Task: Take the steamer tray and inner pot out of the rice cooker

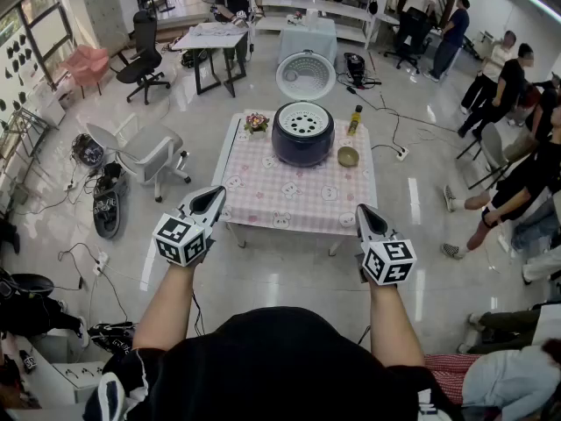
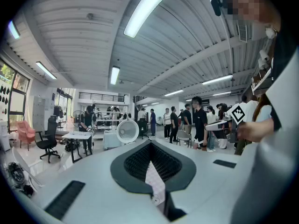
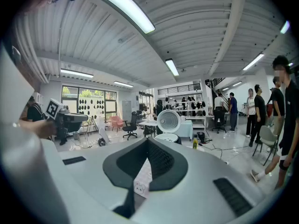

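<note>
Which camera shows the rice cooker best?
The head view: the rice cooker stands whole, lid raised, holed steamer tray inside. The right gripper view shows its lid and top edge over the jaws; the left gripper view, only the lid.

Holds left gripper (image 1: pixel 209 202) and right gripper (image 1: pixel 364 215) out ahead on bare, outstretched left forearm (image 1: pixel 171 301) and right forearm (image 1: pixel 393 331), side by side and well apart. Tilts both slightly downward, jaws pressed together, nothing between them.
</note>
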`<control>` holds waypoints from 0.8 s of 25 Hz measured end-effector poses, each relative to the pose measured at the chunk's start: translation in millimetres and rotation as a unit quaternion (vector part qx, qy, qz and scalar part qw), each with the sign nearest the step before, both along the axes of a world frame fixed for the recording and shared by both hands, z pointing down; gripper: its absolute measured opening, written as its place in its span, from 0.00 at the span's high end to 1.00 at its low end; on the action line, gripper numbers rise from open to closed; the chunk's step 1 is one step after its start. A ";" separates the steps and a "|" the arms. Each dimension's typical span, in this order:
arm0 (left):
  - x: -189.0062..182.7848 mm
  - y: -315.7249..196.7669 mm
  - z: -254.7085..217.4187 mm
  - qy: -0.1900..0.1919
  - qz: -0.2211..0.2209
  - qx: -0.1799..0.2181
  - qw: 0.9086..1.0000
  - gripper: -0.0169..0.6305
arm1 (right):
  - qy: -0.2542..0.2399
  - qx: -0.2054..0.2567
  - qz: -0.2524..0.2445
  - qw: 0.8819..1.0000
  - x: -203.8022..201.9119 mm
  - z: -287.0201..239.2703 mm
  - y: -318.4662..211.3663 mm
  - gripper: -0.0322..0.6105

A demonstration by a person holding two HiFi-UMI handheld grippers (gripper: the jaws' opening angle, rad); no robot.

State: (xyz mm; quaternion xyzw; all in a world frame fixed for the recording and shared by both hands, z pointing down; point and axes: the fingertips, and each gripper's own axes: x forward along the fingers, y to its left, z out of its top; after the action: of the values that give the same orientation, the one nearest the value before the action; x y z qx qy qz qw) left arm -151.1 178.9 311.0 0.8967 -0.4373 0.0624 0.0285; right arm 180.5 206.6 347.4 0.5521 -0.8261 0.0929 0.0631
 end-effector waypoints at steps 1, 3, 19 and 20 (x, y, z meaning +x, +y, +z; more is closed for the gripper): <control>3.9 1.5 0.8 -0.001 0.000 0.001 1.000 0.94 | -0.001 0.001 0.000 1.000 4.2 0.6 0.4 0.94; 13.2 4.9 2.4 -0.001 0.000 0.001 1.000 0.94 | -0.002 0.004 -0.003 1.000 11.4 1.0 1.1 0.94; 68.5 23.9 9.5 -0.019 -0.006 -0.008 1.000 0.94 | -0.021 0.009 -0.042 0.999 48.7 6.6 3.5 0.94; 70.0 22.1 8.0 -0.019 -0.005 -0.006 1.000 0.94 | -0.020 0.009 -0.042 0.999 49.4 6.7 1.8 0.94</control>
State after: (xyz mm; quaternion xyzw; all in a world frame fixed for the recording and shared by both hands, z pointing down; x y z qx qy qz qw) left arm -81.1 200.9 319.0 0.8930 -0.4417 0.0819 0.0263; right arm 229.9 208.4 354.1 0.5157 -0.8504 0.0940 0.0452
